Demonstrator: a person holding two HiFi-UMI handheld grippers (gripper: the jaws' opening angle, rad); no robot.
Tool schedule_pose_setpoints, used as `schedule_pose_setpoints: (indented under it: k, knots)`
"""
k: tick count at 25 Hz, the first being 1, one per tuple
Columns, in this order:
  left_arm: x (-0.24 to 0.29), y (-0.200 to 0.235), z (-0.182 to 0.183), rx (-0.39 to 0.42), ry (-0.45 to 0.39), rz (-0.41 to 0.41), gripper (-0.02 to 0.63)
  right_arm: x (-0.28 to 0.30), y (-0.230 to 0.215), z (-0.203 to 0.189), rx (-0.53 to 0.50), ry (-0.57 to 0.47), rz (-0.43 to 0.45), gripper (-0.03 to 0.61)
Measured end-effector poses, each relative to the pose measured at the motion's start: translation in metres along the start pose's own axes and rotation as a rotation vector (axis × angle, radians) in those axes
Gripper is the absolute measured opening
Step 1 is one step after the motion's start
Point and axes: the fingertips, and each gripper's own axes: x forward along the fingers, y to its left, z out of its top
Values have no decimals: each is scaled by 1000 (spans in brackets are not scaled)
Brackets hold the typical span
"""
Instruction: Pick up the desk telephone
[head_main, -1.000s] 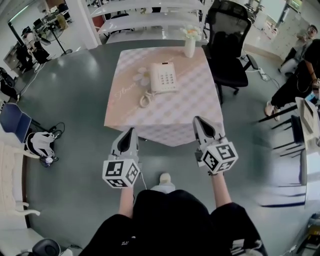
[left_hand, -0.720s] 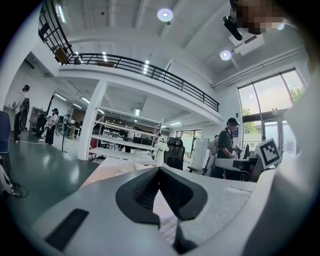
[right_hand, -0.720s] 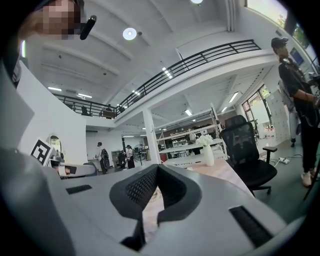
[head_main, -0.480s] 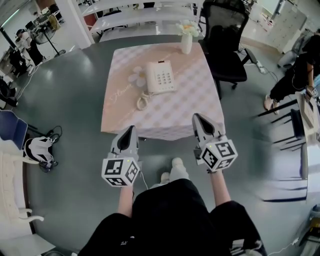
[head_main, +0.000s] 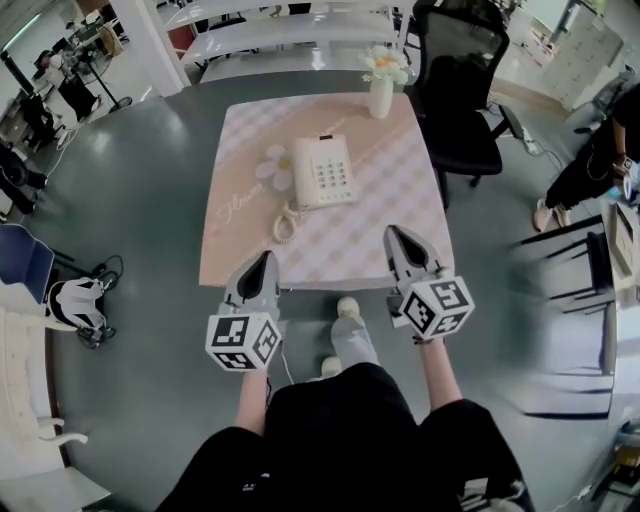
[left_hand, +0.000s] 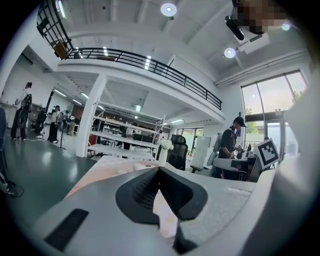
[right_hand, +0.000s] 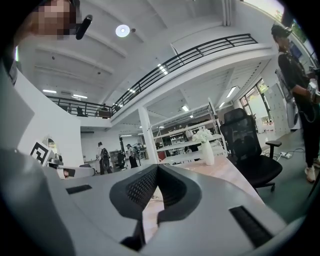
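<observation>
Jaws on both units are pressed fully together with nothing between them, as each gripper view confirms. The judged reason is that no grasp is due yet, since the target is out of reach. The left gripper and right gripper are carried side by side and roughly level, tips appearing at the near edge of the worktop. The desk telephone lies flat ahead of both sets of jaws and well apart from them. It sits between their two lines of pointing, somewhat nearer the left one's. Its coiled cord trails back towards the left jaws. A vase of white flowers stands upright beyond the telephone, clear of the approach path. Assessment: the paired, symmetric carriage suggests a lift from two sides, and the jaws must part before contact. Risk noted: the cord may snag on the left side.
</observation>
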Motion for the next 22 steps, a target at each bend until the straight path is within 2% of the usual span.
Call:
schedule_pose_setpoints:
  k: [12,17,22]
  knots:
    - [104,22,2,-68,66,4,-2,98,-49,6,48,68,98,-8]
    - [142,25,-1,-103,95,-2,-2,134,-59,2,41,127,179,-8]
    - [169,32,-5,-132,118,14,-2,162,-73,-9,56,168,203,-8]
